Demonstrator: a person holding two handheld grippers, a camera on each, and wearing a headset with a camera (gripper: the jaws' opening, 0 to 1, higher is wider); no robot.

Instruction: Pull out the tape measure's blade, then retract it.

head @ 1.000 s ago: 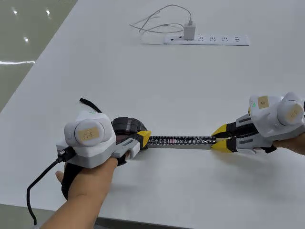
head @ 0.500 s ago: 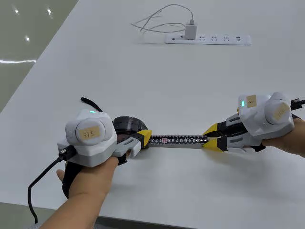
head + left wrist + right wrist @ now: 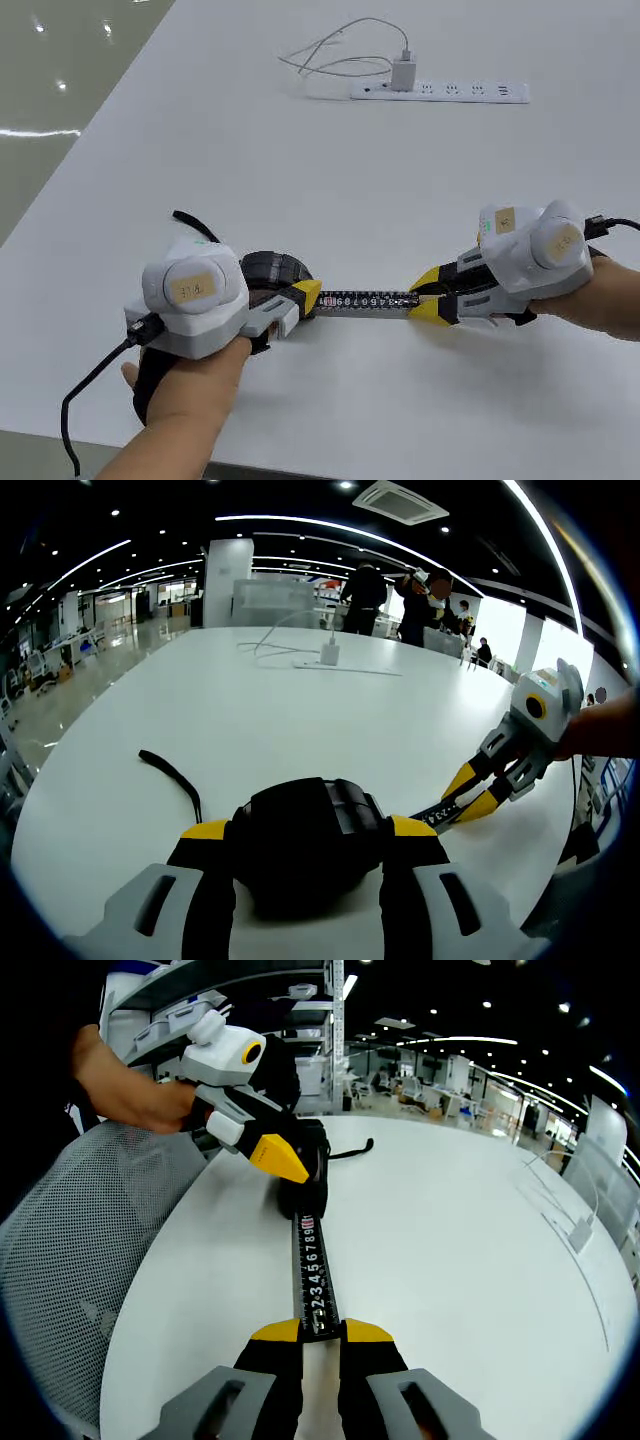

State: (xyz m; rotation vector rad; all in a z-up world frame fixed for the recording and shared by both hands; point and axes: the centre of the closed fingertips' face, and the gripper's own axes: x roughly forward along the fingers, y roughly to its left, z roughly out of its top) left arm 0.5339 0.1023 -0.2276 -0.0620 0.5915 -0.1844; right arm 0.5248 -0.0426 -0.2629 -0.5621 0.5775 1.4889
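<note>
A black round tape measure case (image 3: 270,272) (image 3: 305,835) (image 3: 307,1180) rests on the white table, clamped between the yellow-tipped jaws of my left gripper (image 3: 300,296) (image 3: 312,832), which is shut on it. Its black wrist strap (image 3: 172,777) trails behind. A short length of numbered blade (image 3: 366,299) (image 3: 313,1278) runs out to the right. My right gripper (image 3: 425,297) (image 3: 308,1332) is shut on the blade's end, jaws pinching the tip. The right gripper also appears in the left gripper view (image 3: 472,798), and the left one in the right gripper view (image 3: 282,1158).
A white power strip (image 3: 440,91) with a plugged charger and coiled white cable (image 3: 335,55) lies at the far side of the table (image 3: 300,160). A grey mesh chair back (image 3: 70,1290) stands beside the table. Several people stand far off (image 3: 400,595).
My right gripper has moved left toward the case with the blade's tip, so the exposed blade has grown shorter. The left gripper and the case have stayed put.
</note>
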